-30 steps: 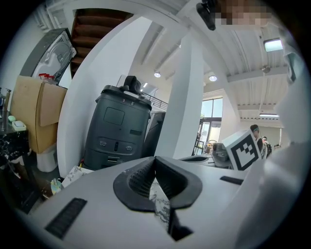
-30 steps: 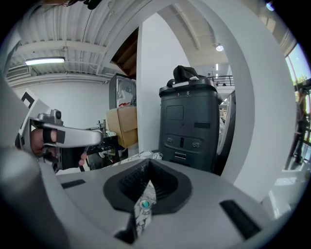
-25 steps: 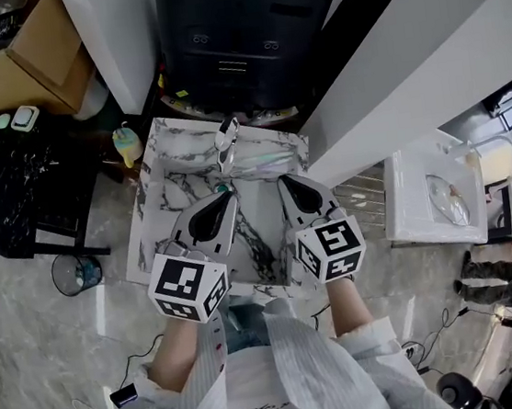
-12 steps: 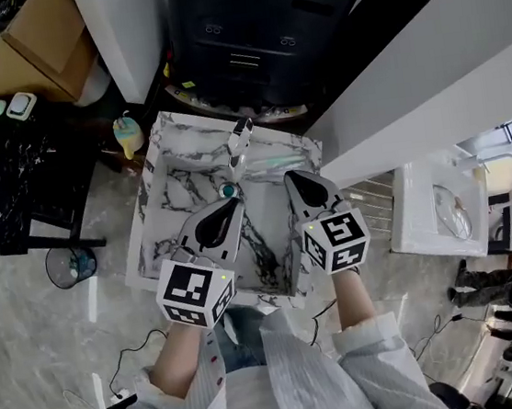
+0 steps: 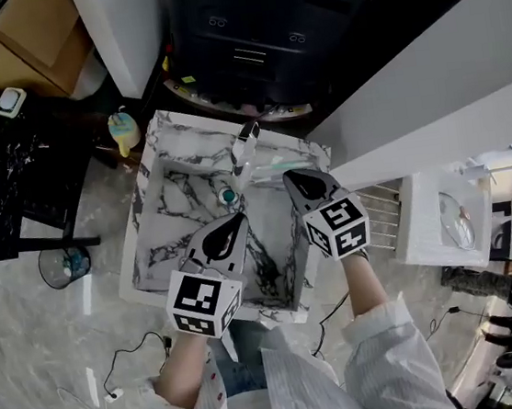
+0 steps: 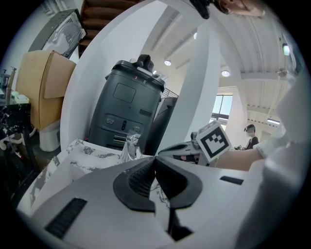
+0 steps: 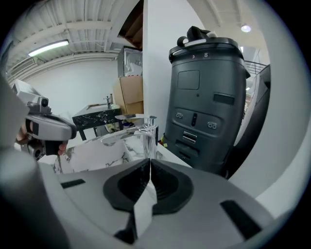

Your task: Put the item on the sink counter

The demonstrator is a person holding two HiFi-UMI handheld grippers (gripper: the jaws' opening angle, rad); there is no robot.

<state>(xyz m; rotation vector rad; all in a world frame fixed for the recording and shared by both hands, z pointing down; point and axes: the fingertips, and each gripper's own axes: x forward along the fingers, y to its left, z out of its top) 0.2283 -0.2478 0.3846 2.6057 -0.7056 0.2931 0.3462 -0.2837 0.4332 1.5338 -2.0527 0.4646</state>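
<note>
Marble sink point(image 5: 167, 221): white with grey veins, centre of the head view; its rim is the worktop, with a chrome tap point(image 5: 244, 147) at the upper edge and a teal drain point(image 5: 227, 195) in the basin.
Left gripper point(image 5: 239, 218): lower centre, over the basin; fingers closed together, nothing between them.
Right gripper point(image 5: 288, 176): just right of it, over the basin's right side; fingers pressed together, empty.
Item: neither gripper carries one; a yellow-green bottle point(image 5: 123, 132) stands off the sink's upper left corner.
</note>
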